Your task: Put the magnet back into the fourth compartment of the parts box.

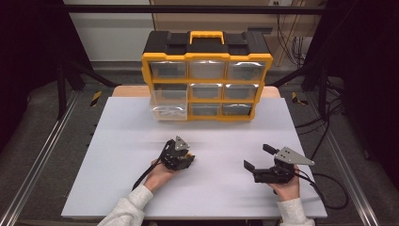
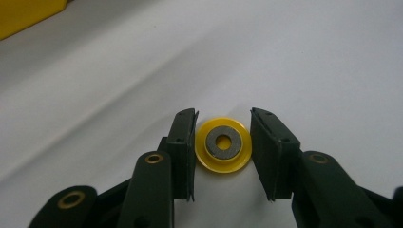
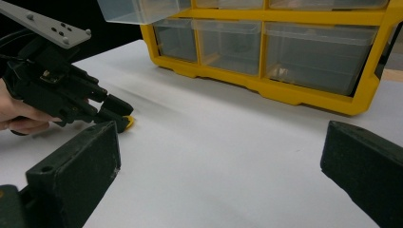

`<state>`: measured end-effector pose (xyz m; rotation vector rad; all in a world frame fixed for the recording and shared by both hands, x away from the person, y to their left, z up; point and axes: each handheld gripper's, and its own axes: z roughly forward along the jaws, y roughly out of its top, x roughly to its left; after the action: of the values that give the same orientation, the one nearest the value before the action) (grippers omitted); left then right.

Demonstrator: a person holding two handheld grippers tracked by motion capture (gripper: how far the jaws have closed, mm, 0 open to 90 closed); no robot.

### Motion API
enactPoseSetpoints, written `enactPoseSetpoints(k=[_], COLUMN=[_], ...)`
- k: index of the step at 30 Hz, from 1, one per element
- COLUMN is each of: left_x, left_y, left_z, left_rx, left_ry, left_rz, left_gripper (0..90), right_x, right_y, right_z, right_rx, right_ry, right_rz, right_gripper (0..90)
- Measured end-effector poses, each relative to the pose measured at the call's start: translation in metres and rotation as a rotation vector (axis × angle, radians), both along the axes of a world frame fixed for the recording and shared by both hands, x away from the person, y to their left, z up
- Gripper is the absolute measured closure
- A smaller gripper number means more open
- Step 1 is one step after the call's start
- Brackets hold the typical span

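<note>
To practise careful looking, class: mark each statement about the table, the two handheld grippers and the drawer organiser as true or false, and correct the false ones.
1. A yellow disc with a grey ring at its centre lies between the left gripper jaws. True.
2. The right gripper holds the disc. False: its jaws are wide open with nothing between them.
3. The drawer organiser is yellow and black with clear drawers. True.
4. All its drawers are pushed in. False: the lower left drawer is pulled out.
5. The disc rests on the white table. True.
</note>
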<state>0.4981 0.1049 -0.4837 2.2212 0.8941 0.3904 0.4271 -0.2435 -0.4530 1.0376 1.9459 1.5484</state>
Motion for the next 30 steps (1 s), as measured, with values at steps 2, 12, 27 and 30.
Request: enactPoseSetpoints(k=[2, 12, 27, 30], left_x=[0.000, -0.003, -0.017, -0.019], left_y=[0.000, 0.003, 0.019, 0.021], left_z=[0.000, 0.008, 0.035, 0.039], left_rx=[0.000, -0.024, -0.090, -0.096], left_ry=[-0.001, -0.016, -0.059, -0.066], left_rz=[0.000, -0.005, -0.007, -0.009], left_gripper=[62.1, 62.3, 62.3, 62.3], right_x=[0.000, 0.000, 0.000, 0.000], right_y=[0.000, 0.000, 0.000, 0.000], right_z=[0.000, 0.000, 0.000, 0.000], right_rx=[0.000, 0.001, 0.000, 0.001], right_ry=[0.000, 0.003, 0.002, 0.003], right_rz=[0.000, 0.002, 0.000, -0.001], right_gripper=[0.1, 0.0, 0.1, 0.0])
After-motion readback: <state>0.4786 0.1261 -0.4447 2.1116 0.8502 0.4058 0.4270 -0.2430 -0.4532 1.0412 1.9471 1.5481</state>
